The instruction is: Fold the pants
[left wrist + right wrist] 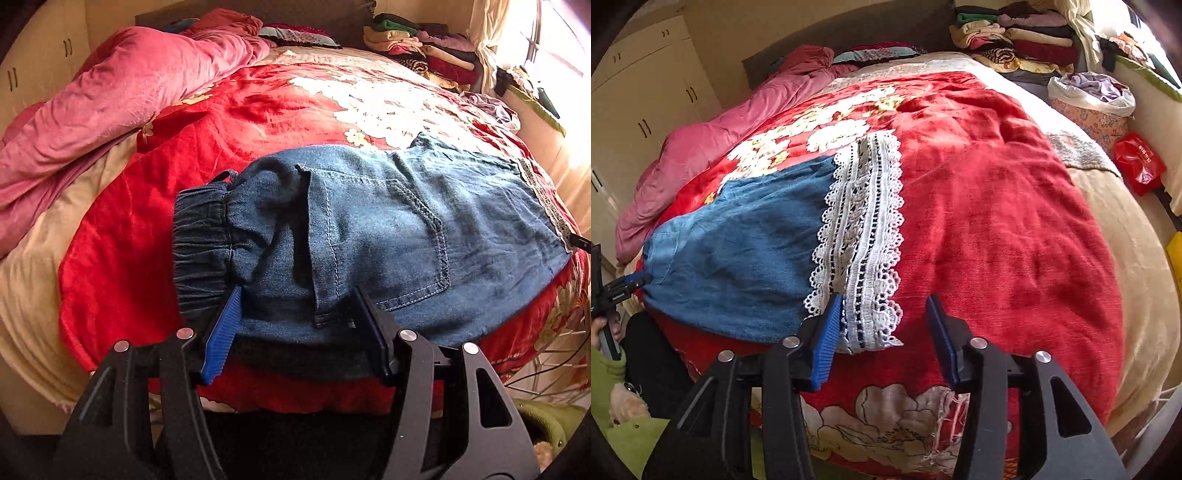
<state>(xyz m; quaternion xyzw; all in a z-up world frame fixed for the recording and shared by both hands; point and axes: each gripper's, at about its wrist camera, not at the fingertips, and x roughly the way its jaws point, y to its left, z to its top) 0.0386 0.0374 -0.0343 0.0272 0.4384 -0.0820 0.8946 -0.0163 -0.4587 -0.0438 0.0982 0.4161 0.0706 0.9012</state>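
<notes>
A big red blanket with white flowers (997,206) is spread flat over the bed, likely to give a smooth place for folding. The blue denim pants with white lace hems (388,229) are laid across it, near the front edge, so both ends can be reached. The left gripper (297,325) is held about half open around the near edge by the waistband; the cloth is between the jaws but is not squeezed. The right gripper (886,332) is about half open too, with the lace hem (864,236) between its jaws, loose.
</notes>
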